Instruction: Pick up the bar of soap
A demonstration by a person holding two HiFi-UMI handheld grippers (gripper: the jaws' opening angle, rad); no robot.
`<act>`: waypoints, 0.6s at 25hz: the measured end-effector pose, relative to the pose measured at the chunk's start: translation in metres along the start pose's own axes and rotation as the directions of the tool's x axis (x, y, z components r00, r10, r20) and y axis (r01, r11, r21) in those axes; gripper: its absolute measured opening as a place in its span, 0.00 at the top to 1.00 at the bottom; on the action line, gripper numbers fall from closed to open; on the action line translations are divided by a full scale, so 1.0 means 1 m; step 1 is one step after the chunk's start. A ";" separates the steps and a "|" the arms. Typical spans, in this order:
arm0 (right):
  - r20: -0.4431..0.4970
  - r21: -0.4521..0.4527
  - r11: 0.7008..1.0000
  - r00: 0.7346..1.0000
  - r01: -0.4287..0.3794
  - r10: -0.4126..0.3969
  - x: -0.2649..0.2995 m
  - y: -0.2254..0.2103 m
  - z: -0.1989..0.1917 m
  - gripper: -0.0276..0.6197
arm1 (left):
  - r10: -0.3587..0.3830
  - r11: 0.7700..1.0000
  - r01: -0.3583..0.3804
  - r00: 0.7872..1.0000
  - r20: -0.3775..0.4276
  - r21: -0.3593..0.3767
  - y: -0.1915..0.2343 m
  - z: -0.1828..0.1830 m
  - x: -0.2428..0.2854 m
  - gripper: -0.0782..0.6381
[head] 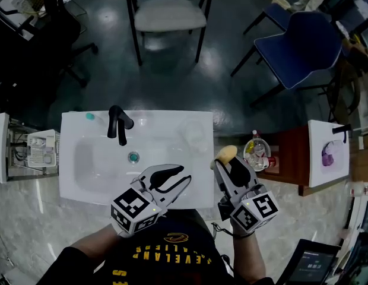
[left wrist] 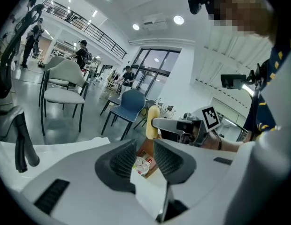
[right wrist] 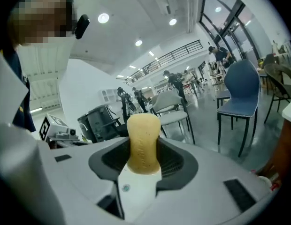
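- The white sink (head: 77,123) is at the left of the scene. Its black faucet (head: 117,123) stands at the far rim and its drain (head: 133,157) is in the middle of the bowl.
- My left fingers (head: 172,180) hang over the sink's near edge. In the left gripper view they (left wrist: 129,161) are spread a little, with nothing between them.
- My right fingers (head: 237,171) are just right of the sink's right edge, beside my left ones but apart from them.
- They (right wrist: 171,161) are pinching the bar of soap (right wrist: 143,142). It is yellowish and stands upright between the two pads, with its rounded top past the tips.
- From the head view the bar of soap (head: 227,153) sits at the far end of my right fingers, off the sink.
- Farther right, a clear bottle (head: 256,150) stands on a small brown table (head: 291,159).
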State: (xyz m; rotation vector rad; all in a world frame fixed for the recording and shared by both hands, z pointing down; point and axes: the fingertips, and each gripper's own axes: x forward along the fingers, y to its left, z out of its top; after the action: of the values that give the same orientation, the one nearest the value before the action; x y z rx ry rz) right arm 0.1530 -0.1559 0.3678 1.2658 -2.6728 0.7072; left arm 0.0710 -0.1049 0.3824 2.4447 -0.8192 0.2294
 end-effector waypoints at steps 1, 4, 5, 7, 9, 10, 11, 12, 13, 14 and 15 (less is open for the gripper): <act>0.031 0.017 1.000 1.000 -0.006 0.006 -0.004 0.003 0.005 0.67 | -0.001 1.000 0.001 1.000 0.006 0.006 -0.002 0.002 0.000 0.72; 0.117 0.059 0.997 0.992 -0.043 0.036 -0.012 0.012 0.020 0.67 | -0.007 1.000 0.006 1.000 0.018 0.015 -0.006 0.007 0.000 0.72; 0.140 0.075 0.995 0.989 -0.063 0.052 -0.014 0.016 0.024 0.67 | -0.010 1.000 0.009 1.000 0.020 0.013 -0.008 0.008 0.000 0.72; 0.180 0.118 0.987 0.980 -0.111 0.089 -0.016 0.024 0.029 0.67 | -0.015 1.000 0.014 1.000 0.024 0.007 -0.010 0.010 0.000 0.72; 0.209 0.163 0.974 0.970 -0.156 0.120 -0.017 0.032 0.030 0.67 | -0.016 1.000 0.016 1.000 0.026 0.005 -0.011 0.012 -0.001 0.72; 0.221 0.181 0.968 0.966 -0.173 0.132 -0.018 0.036 0.030 0.67 | -0.016 1.000 0.016 0.999 0.028 0.006 -0.011 0.013 -0.002 0.72; 0.232 0.194 0.963 0.962 -0.188 0.141 -0.019 0.038 0.030 0.67 | -0.017 1.000 0.017 0.999 0.031 0.006 -0.012 0.013 -0.002 0.72; 0.243 0.202 0.959 0.959 -0.199 0.148 -0.020 0.041 0.030 0.67 | -0.018 1.000 0.017 0.999 0.035 0.007 -0.012 0.015 -0.003 0.72; 0.254 0.206 0.956 0.955 -0.209 0.154 -0.021 0.043 0.031 0.67 | -0.019 1.000 0.019 0.999 0.040 0.007 -0.012 0.016 -0.003 0.72; 0.265 0.207 0.954 0.951 -0.218 0.160 -0.022 0.045 0.033 0.67 | -0.021 1.000 0.021 0.999 0.046 0.007 -0.013 0.018 -0.004 0.72; 0.277 0.206 0.952 0.947 -0.226 0.165 -0.024 0.048 0.035 0.67 | -0.023 1.000 0.023 0.998 0.053 0.006 -0.014 0.021 -0.004 0.72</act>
State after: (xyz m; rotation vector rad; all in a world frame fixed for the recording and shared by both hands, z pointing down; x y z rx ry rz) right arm 0.1366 -0.1284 0.3120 1.2257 -3.0358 0.9740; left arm 0.0761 -0.1046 0.3572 2.4732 -0.8133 0.1593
